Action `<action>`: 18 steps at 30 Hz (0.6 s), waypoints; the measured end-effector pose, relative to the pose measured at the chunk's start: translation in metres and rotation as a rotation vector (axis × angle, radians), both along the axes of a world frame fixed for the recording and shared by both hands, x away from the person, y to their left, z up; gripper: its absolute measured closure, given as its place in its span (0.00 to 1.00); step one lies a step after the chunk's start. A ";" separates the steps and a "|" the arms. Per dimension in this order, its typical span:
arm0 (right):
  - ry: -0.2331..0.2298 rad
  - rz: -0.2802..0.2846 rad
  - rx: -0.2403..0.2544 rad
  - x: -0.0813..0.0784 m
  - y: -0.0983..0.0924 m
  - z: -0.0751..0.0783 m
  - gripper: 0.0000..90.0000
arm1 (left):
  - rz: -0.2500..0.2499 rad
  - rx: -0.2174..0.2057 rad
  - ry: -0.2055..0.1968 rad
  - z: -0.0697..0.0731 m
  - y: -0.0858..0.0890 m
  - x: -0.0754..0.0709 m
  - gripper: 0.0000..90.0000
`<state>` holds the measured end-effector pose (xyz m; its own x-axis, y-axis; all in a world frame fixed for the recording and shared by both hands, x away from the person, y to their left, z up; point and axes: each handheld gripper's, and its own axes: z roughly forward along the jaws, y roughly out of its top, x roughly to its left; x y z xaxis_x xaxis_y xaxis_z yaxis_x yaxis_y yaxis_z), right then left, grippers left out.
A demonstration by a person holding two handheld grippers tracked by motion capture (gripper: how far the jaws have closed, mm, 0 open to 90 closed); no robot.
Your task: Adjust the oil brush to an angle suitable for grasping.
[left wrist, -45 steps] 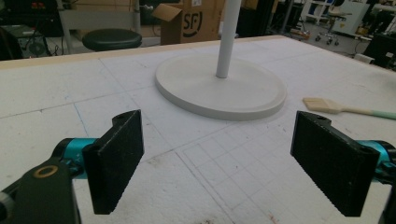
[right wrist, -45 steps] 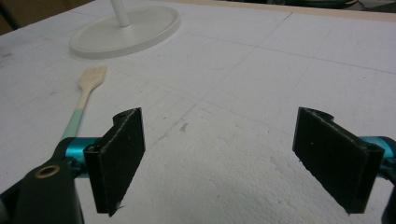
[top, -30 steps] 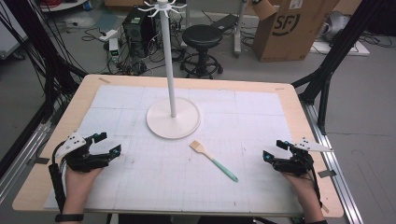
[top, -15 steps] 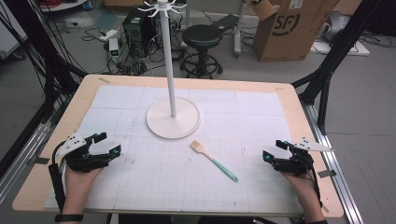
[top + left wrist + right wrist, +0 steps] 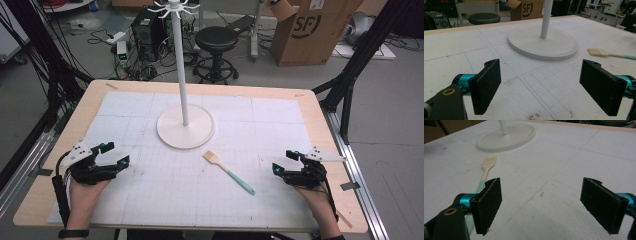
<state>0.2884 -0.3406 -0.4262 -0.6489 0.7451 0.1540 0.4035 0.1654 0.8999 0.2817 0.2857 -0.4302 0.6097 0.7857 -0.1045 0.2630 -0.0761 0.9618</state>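
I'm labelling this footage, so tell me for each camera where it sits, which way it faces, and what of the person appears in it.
High view: above the person's side, looking forward and down on the table; both forearms, left gripper and right gripper enter from below.
Left gripper view: rides the left gripper, facing the stand; open black jaws below.
Right gripper view: rides the right gripper, facing the brush; open black jaws below.
Shared: stand and brush appear in all three.

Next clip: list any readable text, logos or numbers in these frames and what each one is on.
"SF": dark printed letters on the side of the cardboard box on the floor beyond the table; the same box shows them in the left gripper view.
Nothing else is readable: the table's white grid mat has lines but no numbers.
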 end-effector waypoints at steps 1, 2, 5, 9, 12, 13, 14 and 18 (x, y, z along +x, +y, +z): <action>-0.001 0.016 0.000 0.000 0.005 0.000 0.19 | -0.003 0.001 0.000 0.000 0.000 0.000 0.20; -0.001 0.016 0.000 0.000 0.005 0.000 0.19 | -0.003 0.001 0.000 0.000 0.000 0.000 0.20; 0.005 0.036 -0.005 0.001 0.014 0.000 0.19 | -0.001 -0.001 0.002 0.000 0.000 0.000 0.20; 0.013 0.065 -0.016 0.004 0.029 0.000 0.19 | -0.001 -0.003 -0.001 0.001 0.001 0.000 0.20; 0.015 0.082 -0.016 0.006 0.040 0.000 0.19 | 0.000 -0.007 0.001 0.001 0.002 0.000 0.20; 0.016 0.089 -0.022 0.007 0.044 0.000 0.19 | 0.001 -0.009 0.001 0.001 0.002 0.000 0.20; 0.015 0.093 -0.031 0.008 0.048 -0.001 0.20 | 0.000 -0.009 0.001 0.001 0.002 0.000 0.20; 0.034 0.131 -0.051 0.011 0.065 -0.003 0.23 | 0.001 -0.011 0.001 0.001 0.002 0.000 0.20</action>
